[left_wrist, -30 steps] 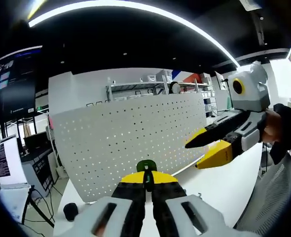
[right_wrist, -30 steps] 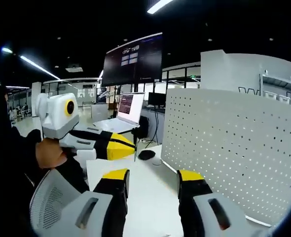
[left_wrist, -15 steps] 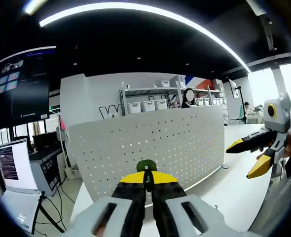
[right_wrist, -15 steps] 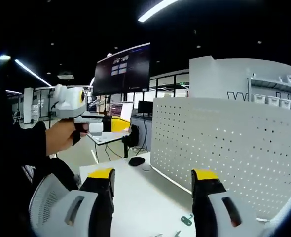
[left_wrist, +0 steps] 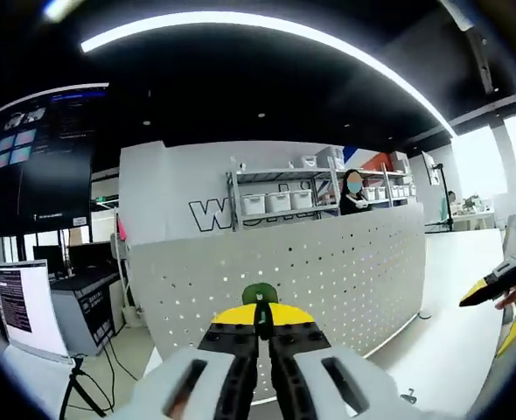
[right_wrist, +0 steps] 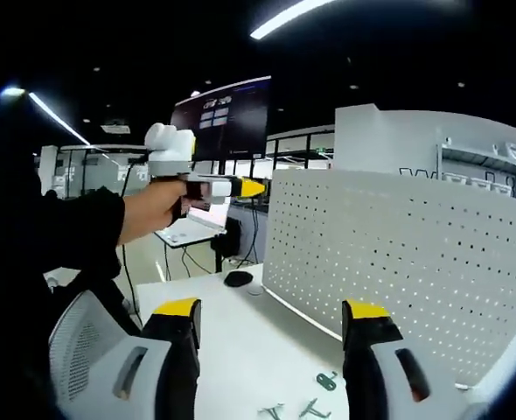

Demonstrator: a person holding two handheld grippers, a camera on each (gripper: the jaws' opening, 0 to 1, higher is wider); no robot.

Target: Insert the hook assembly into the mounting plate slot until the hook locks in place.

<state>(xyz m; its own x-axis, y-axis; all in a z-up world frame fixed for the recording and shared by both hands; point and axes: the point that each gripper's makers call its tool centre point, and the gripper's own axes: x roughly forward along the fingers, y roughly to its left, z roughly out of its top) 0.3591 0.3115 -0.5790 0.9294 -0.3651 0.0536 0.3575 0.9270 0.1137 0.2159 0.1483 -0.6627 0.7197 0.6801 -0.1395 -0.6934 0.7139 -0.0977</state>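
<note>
Green hook [left_wrist: 260, 293] pinched in left claw [left_wrist: 260, 322]; right claw [right_wrist: 271, 313] wide open

The right gripper [right_wrist: 275, 315] has its yellow-tipped fingers [right_wrist: 181, 308] spread wide above the white counter [right_wrist: 240, 337]. The white pegboard [right_wrist: 398, 262] stands upright on the right. Small metal hooks [right_wrist: 306, 404] lie on the counter between the fingers. Far left, a hand [right_wrist: 153, 208] holds the left gripper [right_wrist: 254, 187] near the pegboard's upper corner.
</note>
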